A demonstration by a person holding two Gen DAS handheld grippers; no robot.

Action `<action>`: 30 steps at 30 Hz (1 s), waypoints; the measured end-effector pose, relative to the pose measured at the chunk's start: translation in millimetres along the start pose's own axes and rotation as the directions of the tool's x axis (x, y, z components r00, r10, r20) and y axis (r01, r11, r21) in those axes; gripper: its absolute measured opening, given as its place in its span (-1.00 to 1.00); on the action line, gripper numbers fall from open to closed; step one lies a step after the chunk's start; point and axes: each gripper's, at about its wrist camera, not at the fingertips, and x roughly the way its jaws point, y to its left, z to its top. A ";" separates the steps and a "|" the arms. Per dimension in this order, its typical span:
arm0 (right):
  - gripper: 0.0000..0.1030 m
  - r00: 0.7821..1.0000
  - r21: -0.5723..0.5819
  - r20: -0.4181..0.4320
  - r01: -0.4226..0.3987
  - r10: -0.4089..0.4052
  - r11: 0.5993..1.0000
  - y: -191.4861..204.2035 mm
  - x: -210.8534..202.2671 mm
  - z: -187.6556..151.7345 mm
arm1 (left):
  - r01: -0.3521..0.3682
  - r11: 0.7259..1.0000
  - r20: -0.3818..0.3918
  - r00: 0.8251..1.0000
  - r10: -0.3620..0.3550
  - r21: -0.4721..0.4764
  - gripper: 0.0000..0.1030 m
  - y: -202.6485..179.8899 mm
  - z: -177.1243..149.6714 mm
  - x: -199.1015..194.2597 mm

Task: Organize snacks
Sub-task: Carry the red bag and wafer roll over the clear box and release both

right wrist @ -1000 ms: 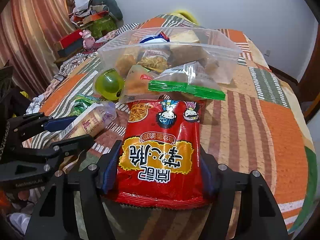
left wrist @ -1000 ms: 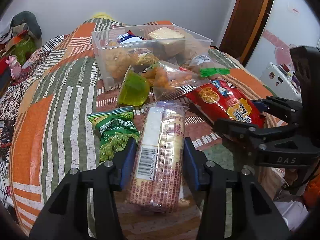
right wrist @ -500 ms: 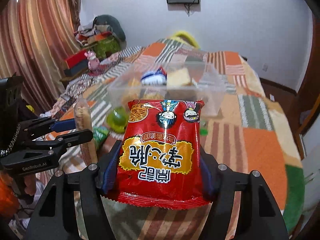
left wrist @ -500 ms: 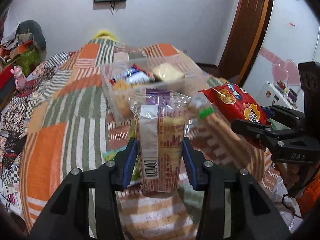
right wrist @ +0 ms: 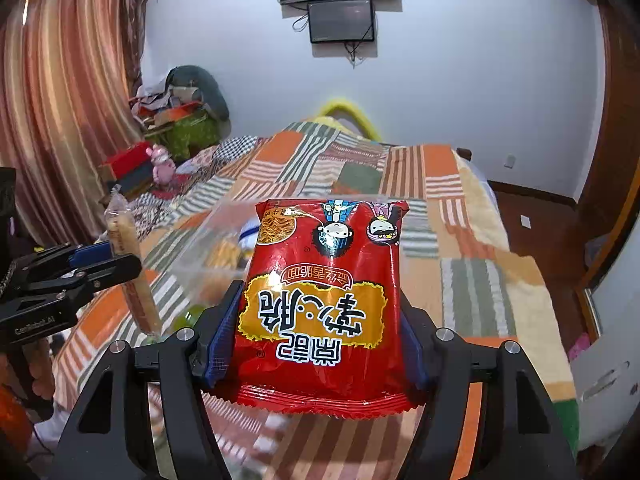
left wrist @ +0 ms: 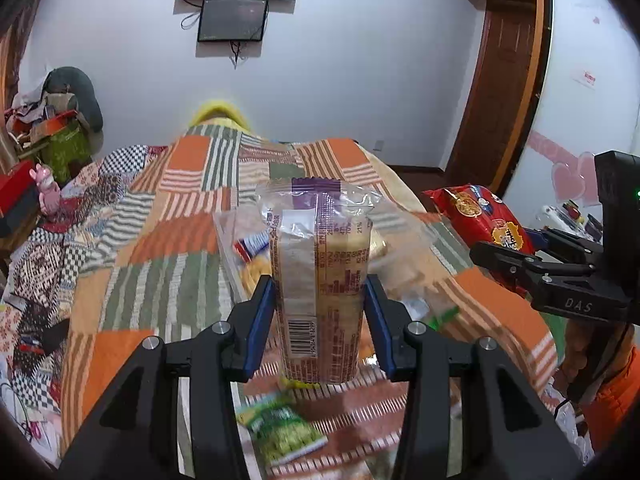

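A: Left gripper (left wrist: 320, 312): blue pads clamped on both long sides of the clear-wrapped cracker pack (left wrist: 320, 276), held upright, clear of the quilt (left wrist: 160, 280). Firm grip as far as I can see.

B: Right gripper (right wrist: 316, 336): jaws pinched on the flanks of the red noodle-snack bag (right wrist: 326, 300), print upside down, bag also lifted off the bed.

A: Outward from there. The clear plastic bin (left wrist: 236, 248) sits on the quilt just beyond both packs; it holds several snacks, a blue-and-white wrapper (left wrist: 250, 246) among them. Contents are blurred, count unknown.

B: Loose on the quilt nearer us: a green pea packet (left wrist: 284, 428) below the left jaws, and a green round item (right wrist: 192, 316), partly hidden.

A: Judgement on progress: partway. Some snacks binned, two in hand above the bed, at least two lying outside.

B: Remaining, I'd say: carry both held packs over the bin rim and drop them in, then collect the green ones.
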 end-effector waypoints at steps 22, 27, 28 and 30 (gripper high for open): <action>0.25 0.997 -0.010 -0.057 0.052 -0.053 0.999 -34.0 90.1 36.4 | -0.028 1.000 -0.037 0.999 0.028 -0.003 -0.14 12.2 52.5 108.7; 0.25 0.995 -0.014 -0.093 0.027 -0.028 1.000 -37.0 110.1 33.7 | -0.015 1.000 -0.084 0.996 0.015 0.000 -0.14 14.8 53.6 136.8; 0.25 0.995 -0.014 -0.102 0.023 -0.024 1.000 -37.3 112.6 32.1 | -0.018 1.000 -0.089 0.996 0.019 0.005 -0.14 15.0 52.9 140.9; 0.26 0.993 -0.017 -0.115 0.018 -0.020 1.000 -38.1 116.3 29.8 | -0.022 1.000 -0.101 0.995 0.024 0.016 -0.14 13.1 51.2 149.1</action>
